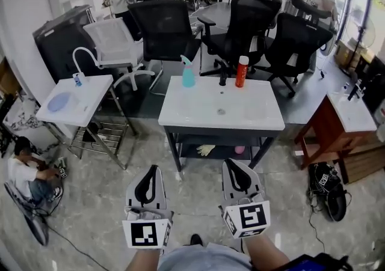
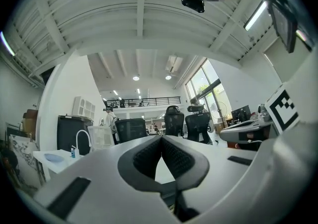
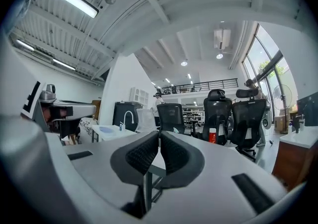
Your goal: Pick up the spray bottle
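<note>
Standing teal spray bottle (image 1: pixel 188 74), seemingly translucent plastic

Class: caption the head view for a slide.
Left gripper and right gripper, both shut, face a sink counter holding a spray bottle and red bottle.

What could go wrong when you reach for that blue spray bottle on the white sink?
The left hand-held gripper and the right hand-held gripper are both shut; unless one opens, it would likely knock the pale blue plastic spray bottle over. The bottle stands at the far edge of the white sink top, so a nudge might push it off. The red cylindrical bottle nearby could get bumped.
</note>
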`<state>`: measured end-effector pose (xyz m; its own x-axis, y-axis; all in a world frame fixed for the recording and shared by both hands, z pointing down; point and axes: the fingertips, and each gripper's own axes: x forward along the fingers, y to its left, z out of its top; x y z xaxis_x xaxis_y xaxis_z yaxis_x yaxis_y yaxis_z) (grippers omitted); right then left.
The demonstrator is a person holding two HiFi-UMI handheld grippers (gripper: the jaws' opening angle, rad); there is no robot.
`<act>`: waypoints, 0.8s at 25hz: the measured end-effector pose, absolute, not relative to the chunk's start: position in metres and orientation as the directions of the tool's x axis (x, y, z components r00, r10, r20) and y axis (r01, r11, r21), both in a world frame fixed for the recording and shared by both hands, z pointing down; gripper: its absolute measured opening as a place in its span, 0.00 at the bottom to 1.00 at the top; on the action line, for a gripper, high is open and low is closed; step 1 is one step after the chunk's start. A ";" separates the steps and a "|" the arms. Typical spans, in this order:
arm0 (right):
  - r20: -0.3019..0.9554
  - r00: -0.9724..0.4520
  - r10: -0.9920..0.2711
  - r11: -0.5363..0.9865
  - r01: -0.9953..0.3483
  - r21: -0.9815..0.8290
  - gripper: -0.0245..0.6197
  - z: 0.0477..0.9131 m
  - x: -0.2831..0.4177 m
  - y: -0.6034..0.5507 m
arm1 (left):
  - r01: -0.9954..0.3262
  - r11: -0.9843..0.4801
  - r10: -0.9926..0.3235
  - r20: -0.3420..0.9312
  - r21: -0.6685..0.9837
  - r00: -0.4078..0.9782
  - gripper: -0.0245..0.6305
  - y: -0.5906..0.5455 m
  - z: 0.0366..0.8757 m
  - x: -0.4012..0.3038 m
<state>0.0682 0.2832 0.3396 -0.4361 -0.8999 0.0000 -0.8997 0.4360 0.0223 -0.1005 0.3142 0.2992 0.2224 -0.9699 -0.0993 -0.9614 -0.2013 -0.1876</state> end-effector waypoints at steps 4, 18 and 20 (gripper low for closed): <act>0.014 -0.415 -0.910 0.415 -0.909 0.020 0.08 0.344 0.061 0.260 | -0.957 -0.231 -0.965 -0.088 -0.176 0.249 0.06 0.287 0.305 -0.107; 0.096 -0.368 -0.925 0.370 -0.929 -0.006 0.08 0.389 0.074 0.170 | -0.939 -0.299 -0.954 0.030 -0.168 0.299 0.06 0.187 0.355 -0.095; 0.101 -0.373 -0.922 0.372 -0.928 -0.022 0.08 0.395 0.072 0.145 | -0.937 -0.297 -0.955 0.039 -0.182 0.295 0.06 0.166 0.355 -0.095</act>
<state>0.0717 0.1453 0.3946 -0.3726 -0.9224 0.1015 -0.9278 0.3723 -0.0220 -0.0949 0.1657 0.3552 0.2949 -0.9547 0.0387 -0.9373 -0.2969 -0.1822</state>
